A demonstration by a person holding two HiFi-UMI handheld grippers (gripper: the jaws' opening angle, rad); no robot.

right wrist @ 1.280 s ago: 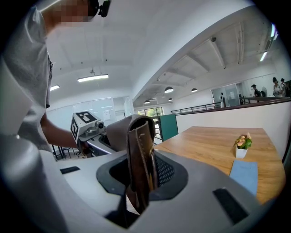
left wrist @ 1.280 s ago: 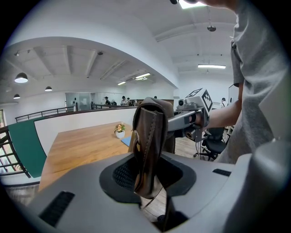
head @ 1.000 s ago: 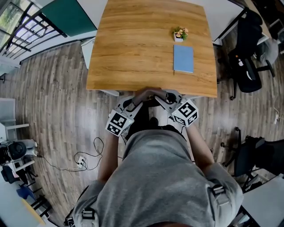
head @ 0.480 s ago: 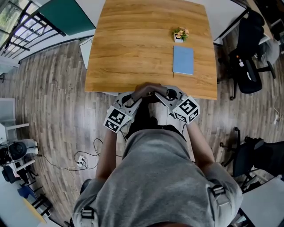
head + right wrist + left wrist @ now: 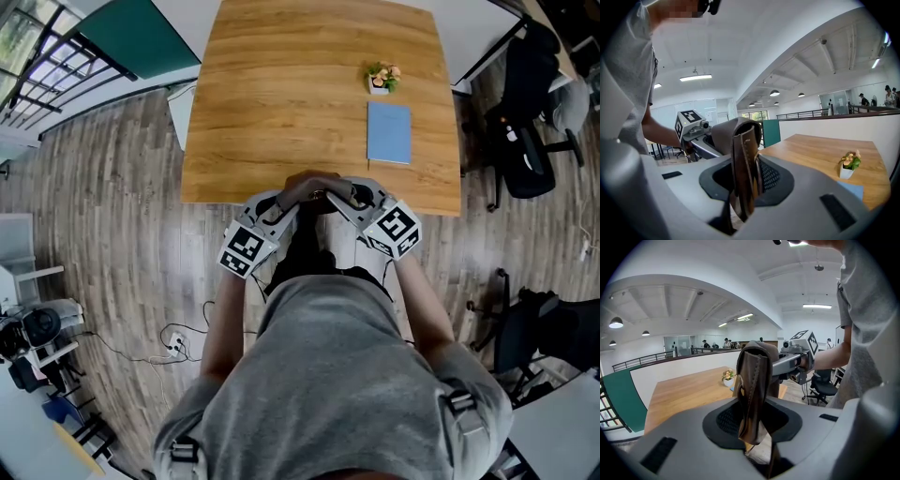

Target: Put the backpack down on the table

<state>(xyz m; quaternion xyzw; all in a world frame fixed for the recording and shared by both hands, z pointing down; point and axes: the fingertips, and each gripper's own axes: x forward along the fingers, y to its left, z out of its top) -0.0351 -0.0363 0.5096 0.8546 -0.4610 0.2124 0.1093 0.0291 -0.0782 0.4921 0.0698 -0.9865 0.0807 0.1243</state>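
The backpack's brown leather top strap [image 5: 314,184] is pinched from both sides at the near edge of the wooden table [image 5: 281,94]. My left gripper [image 5: 284,202] is shut on the strap's left end, which fills its jaws as a folded brown band [image 5: 754,390]. My right gripper [image 5: 345,197] is shut on the other end [image 5: 745,168]. The backpack's dark body [image 5: 300,246] hangs below the grippers, in front of the person's chest and off the table; most of it is hidden. Each gripper shows in the other's view: the right gripper [image 5: 797,359], the left gripper [image 5: 693,129].
A blue notebook [image 5: 388,132] and a small potted plant [image 5: 380,77] lie on the table's right half. A black office chair [image 5: 525,112] stands to the right of the table. Cables and a socket strip [image 5: 173,339] lie on the wooden floor at the left.
Both grippers, still closed on the strap, have carried the backpack a little forward toward the table's near edge.
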